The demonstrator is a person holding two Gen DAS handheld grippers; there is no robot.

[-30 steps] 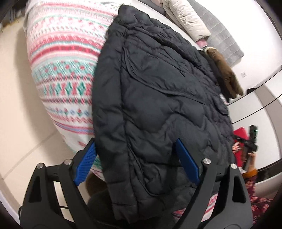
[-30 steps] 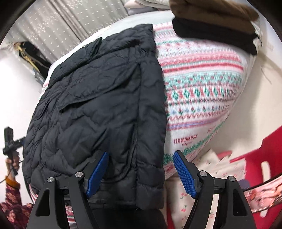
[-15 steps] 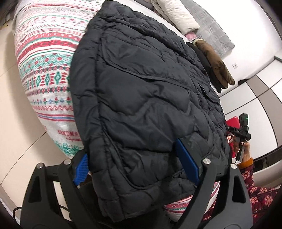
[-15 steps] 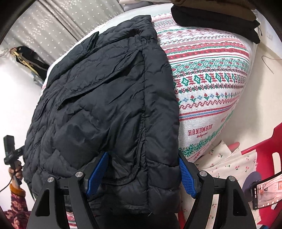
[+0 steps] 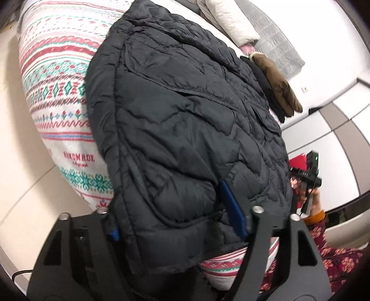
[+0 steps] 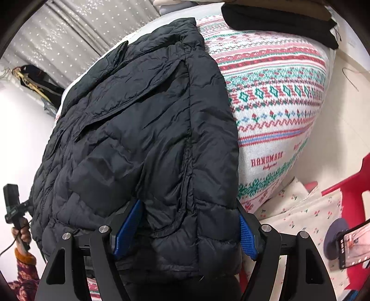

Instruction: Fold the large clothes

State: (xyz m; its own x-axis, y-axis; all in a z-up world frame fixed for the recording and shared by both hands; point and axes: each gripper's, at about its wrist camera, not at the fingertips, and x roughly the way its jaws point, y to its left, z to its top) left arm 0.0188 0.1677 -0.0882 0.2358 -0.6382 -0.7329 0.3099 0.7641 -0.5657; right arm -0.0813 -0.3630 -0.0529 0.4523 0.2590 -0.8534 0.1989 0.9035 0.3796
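Observation:
A black quilted puffer jacket (image 5: 185,120) lies spread on a bed with a red, green and white patterned cover (image 5: 55,76); its hem hangs over the near edge. My left gripper (image 5: 175,217) is open, its blue-padded fingers astride the hem's left corner. The left pad is mostly hidden behind the cloth. In the right wrist view the same jacket (image 6: 143,129) fills the middle, and my right gripper (image 6: 185,231) is open astride the hem's right corner, with the cloth between the pads.
Folded brown and black clothes (image 5: 275,81) and a cream padded coat (image 5: 229,20) lie at the bed's far side. A person holding a camera grip (image 5: 309,176) stands beside the bed. A red plastic stool (image 6: 346,189) and cherry-print cloth (image 6: 298,208) are on the floor right.
Both grippers have moved forward onto the jacket's hem, so the cloth now lies between the fingers on each side. Both pairs of fingers have closed in somewhat.

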